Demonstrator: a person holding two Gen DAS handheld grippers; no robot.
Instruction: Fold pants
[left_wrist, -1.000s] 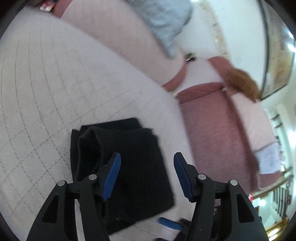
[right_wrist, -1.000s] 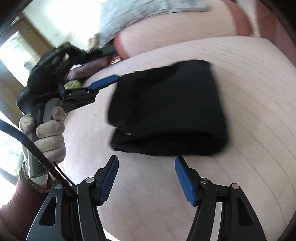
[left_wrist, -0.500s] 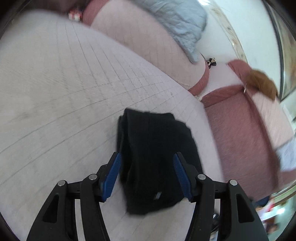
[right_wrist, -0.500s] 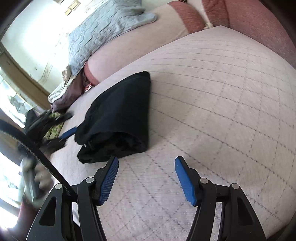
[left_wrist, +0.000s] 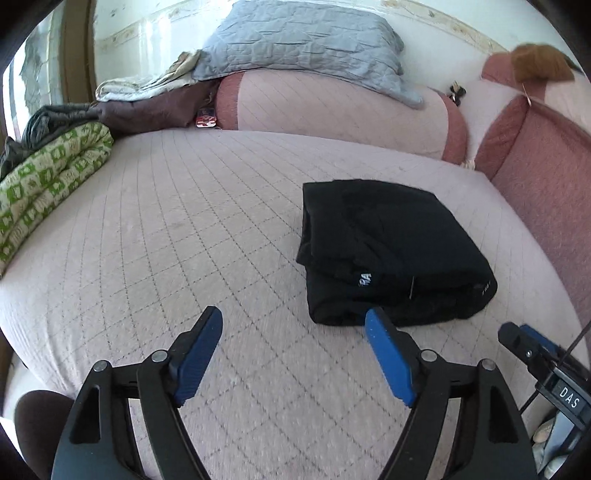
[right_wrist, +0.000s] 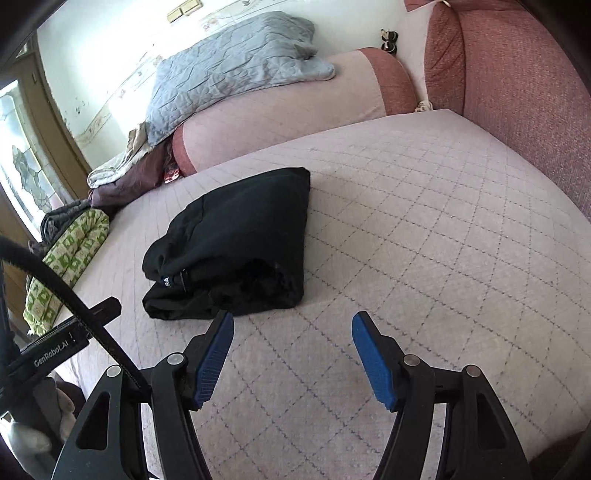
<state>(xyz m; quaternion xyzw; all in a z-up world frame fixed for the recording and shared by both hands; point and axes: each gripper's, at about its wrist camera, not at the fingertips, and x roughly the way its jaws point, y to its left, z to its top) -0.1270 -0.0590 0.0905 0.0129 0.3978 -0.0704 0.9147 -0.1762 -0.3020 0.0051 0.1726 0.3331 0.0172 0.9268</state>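
Observation:
The black pants (left_wrist: 391, 251) lie folded into a compact rectangular bundle on the pale quilted bed (left_wrist: 184, 229). They also show in the right wrist view (right_wrist: 236, 243). My left gripper (left_wrist: 293, 350) is open and empty, held near the bed's front edge, down and left of the bundle. My right gripper (right_wrist: 291, 354) is open and empty, just in front and to the right of the bundle. Neither touches the pants. Part of the right gripper (left_wrist: 532, 350) shows at the lower right of the left wrist view.
A green patterned blanket (left_wrist: 48, 184) lies at the bed's left edge beside dark clothes. A pink bolster (left_wrist: 332, 110) with a grey-blue quilt (left_wrist: 306, 44) lies along the back. A red padded headboard (right_wrist: 517, 92) runs along the right side.
Both grippers have pulled back from the folded pants toward the bed's front edge and levelled out. The pants lie where they were left, and more of the room is now in view.

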